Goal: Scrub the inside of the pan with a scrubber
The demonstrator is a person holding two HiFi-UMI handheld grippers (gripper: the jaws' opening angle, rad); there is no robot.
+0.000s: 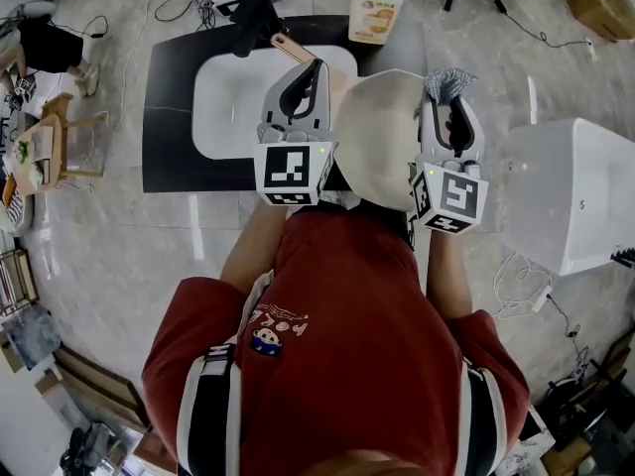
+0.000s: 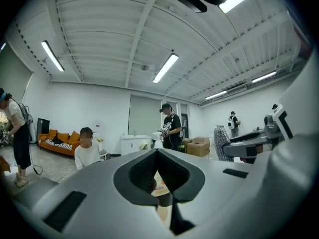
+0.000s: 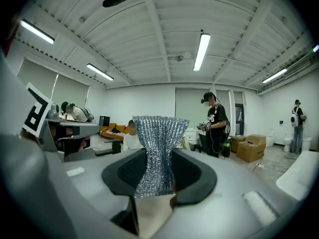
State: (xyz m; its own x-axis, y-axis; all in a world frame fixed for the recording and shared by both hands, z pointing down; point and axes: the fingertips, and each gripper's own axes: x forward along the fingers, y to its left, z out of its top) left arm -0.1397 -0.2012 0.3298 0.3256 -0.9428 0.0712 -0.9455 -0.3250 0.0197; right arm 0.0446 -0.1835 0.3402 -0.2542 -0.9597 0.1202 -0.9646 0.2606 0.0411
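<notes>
The left claw point(image 1: 309, 73) is squeezed shut on the pan's wooden handle point(image 1: 286, 46). The pan point(image 1: 382, 137) sits just to the right of that claw, with its pale inside facing up. The right claw point(image 1: 449, 107) is on the pan's other side, pinched shut on a shiny silver scrubber point(image 3: 156, 148). The scrubber sticks out past the claw tips, near the pan's rim. A white sink point(image 1: 223, 117) lies under the left claw.

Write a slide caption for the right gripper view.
Right claw clamps a silvery mesh scrubber, tilted up toward the ceiling.
</notes>
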